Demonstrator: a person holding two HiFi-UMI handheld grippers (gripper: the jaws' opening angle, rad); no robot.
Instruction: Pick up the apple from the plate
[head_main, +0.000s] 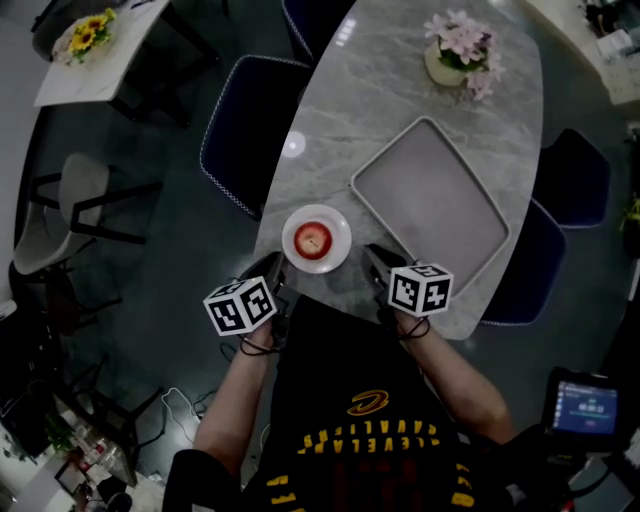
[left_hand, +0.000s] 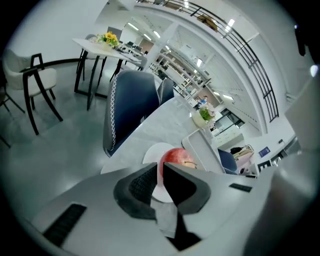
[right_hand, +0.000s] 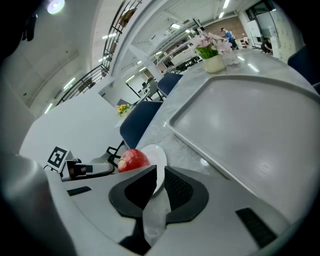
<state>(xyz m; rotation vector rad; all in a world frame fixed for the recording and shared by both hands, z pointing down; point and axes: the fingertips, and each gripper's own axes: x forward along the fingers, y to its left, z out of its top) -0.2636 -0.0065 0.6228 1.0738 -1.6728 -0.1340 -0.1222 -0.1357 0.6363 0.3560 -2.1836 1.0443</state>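
A red apple (head_main: 314, 239) lies in the middle of a small white plate (head_main: 340, 224) near the front edge of the marble table (head_main: 400, 90). My left gripper (head_main: 272, 268) hovers just off the plate's front left, jaws shut and empty. My right gripper (head_main: 378, 262) hangs at the plate's front right, also shut on nothing. In the left gripper view the apple (left_hand: 178, 156) shows just past the closed jaws (left_hand: 161, 172), on the plate (left_hand: 151, 152). The right gripper view has the apple (right_hand: 132, 160) and plate (right_hand: 159, 159) left of its jaws (right_hand: 160, 175).
A large grey tray (head_main: 430, 200) lies to the right of the plate. A pot of pink flowers (head_main: 455, 55) stands at the table's far end. Dark blue chairs (head_main: 245, 135) flank the table. Another table with yellow flowers (head_main: 85, 35) stands far left.
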